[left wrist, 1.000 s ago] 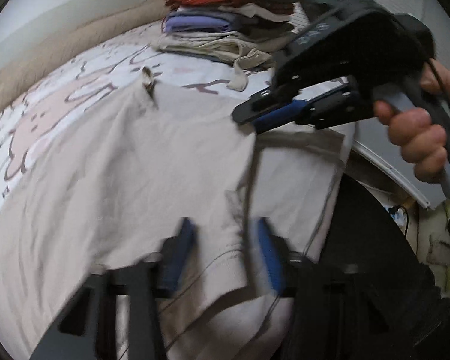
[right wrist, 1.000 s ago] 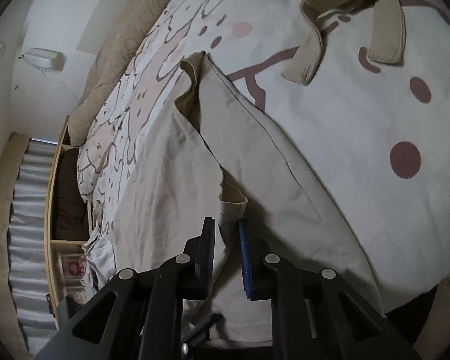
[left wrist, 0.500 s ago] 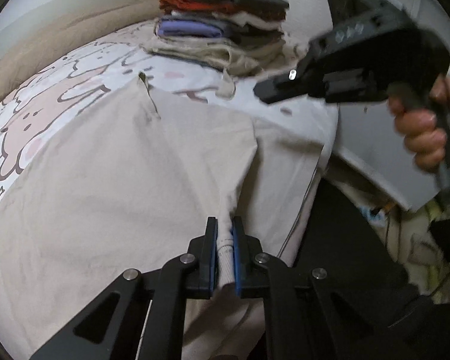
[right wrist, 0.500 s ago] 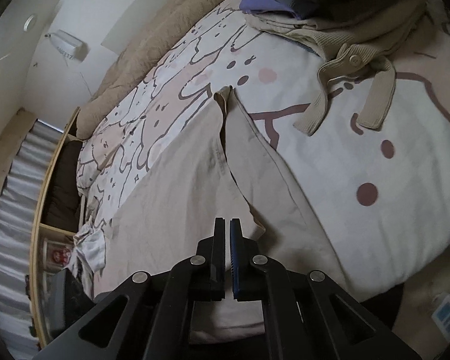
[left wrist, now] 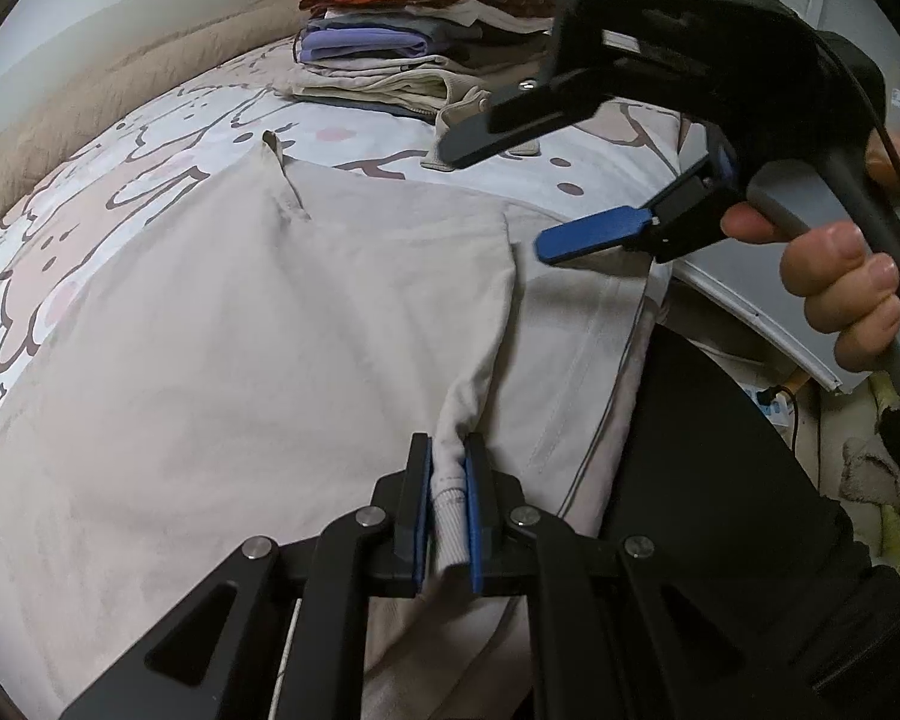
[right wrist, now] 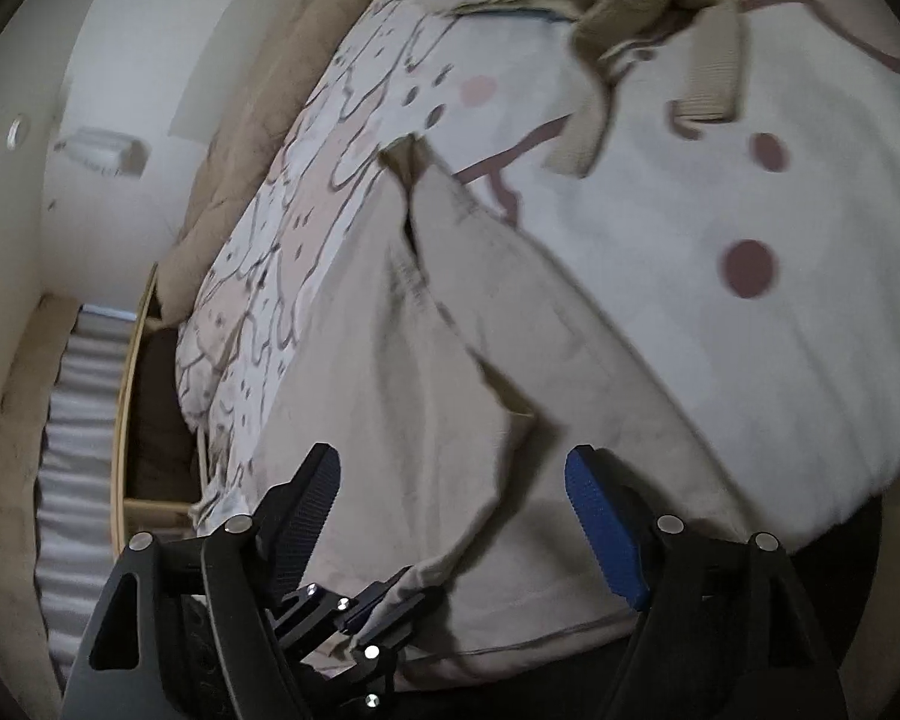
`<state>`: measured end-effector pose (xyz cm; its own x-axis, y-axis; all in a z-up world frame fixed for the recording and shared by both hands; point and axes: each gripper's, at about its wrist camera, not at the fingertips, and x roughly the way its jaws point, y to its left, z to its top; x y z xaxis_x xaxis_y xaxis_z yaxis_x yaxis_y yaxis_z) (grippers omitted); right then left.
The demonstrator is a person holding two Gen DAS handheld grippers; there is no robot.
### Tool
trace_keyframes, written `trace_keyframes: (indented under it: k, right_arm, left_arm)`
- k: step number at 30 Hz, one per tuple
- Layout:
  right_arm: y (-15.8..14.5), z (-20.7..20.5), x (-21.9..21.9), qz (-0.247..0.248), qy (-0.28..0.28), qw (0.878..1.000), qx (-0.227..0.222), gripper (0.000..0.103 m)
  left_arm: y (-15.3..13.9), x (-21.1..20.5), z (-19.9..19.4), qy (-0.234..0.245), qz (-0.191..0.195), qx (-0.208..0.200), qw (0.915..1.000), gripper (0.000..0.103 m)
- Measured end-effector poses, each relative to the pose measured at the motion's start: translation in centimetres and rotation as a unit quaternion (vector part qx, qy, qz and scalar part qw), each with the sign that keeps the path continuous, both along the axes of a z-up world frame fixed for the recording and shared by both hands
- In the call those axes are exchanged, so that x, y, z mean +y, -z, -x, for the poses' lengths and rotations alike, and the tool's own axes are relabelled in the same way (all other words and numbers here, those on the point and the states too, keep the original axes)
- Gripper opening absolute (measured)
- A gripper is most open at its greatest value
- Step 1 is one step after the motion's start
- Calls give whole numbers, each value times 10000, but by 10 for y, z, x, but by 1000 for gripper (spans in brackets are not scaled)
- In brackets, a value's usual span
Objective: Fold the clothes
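Left claw (left wrist: 448, 501) clenched on a ribbed edge of the beige garment (left wrist: 258, 324), which lies spread on the bed (left wrist: 354, 138), its folded flap running toward 12 o'clock. Right claw (right wrist: 450, 516) empty, jaws opening, hovering above the cloth; the flap's loose corner sits just ahead at 12 o'clock, nearer this hand.

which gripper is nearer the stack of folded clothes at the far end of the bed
Right. The right gripper hangs in the air just in front of the stack of folded clothes, jaws opening with nothing between them. The left gripper is back at the near edge, shut on the beige garment.
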<state>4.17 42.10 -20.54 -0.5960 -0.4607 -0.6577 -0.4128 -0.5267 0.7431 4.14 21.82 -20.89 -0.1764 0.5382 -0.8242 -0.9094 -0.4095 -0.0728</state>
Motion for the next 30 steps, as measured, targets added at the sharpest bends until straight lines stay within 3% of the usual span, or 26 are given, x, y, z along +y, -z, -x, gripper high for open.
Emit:
trace_keyframes:
  k: [2, 4, 6, 7, 12, 15, 17, 19, 21, 23, 26, 28, 29, 30]
  right_arm:
    - [1, 9, -4, -114, -158, 9998, -62, 71]
    - [5, 19, -7, -335, -290, 9988, -204, 53]
    - [9, 22, -10, -527, -388, 9974, -303, 14]
    - [11, 24, -11, -622, -436, 9965, -352, 7]
    - [-13, 11, -10, -1001, -356, 9943, -27, 4]
    - [-16, 6, -12, -1215, -397, 9918, -86, 4]
    - [-1, 10, -14, -1372, -458, 9888, -377, 4]
    - [13, 12, -11, -1250, -362, 9898, -575, 4]
    - [16, 10, -9, -1123, -243, 9918, -563, 4]
    - [14, 9, -8, -1074, -188, 9925, -544, 5]
    - [7, 4, -7, -1196, -238, 9910, -560, 8]
    - [-3, -1, -5, -1314, -151, 9900, -488, 38]
    - [-9, -4, -4, -1375, -71, 9896, -418, 76]
    - [-16, -7, -3, -1437, 10, 9890, -349, 89]
  left_arm:
    - [0, 0, 0, -14, -35, -23, 10000, 10]
    - [-1, -1, 0, -17, -65, -28, 10000, 10]
    - [-2, -1, 0, -21, -96, -33, 9999, 10]
    - [-2, -2, -1, -23, -111, -35, 9999, 10]
    - [-3, -2, -2, 5, -151, -27, 9999, 11]
    - [-1, -2, -4, 64, -125, -32, 9999, 12]
    - [-2, -5, -6, 95, -145, -59, 9998, 16]
    - [-7, -11, -10, 122, -189, -53, 9997, 29]
    - [-14, -20, -14, 132, -255, 6, 9996, 39]
    - [-22, -31, -17, 92, -318, 57, 9994, 41]
    - [-33, -60, -16, -207, -337, 146, 9991, 41]
    - [-40, -83, -12, -480, -330, 199, 9981, 41]
    - [-42, -98, -8, -693, -318, 186, 9969, 41]
    - [-43, -113, -5, -912, -305, 168, 9952, 41]
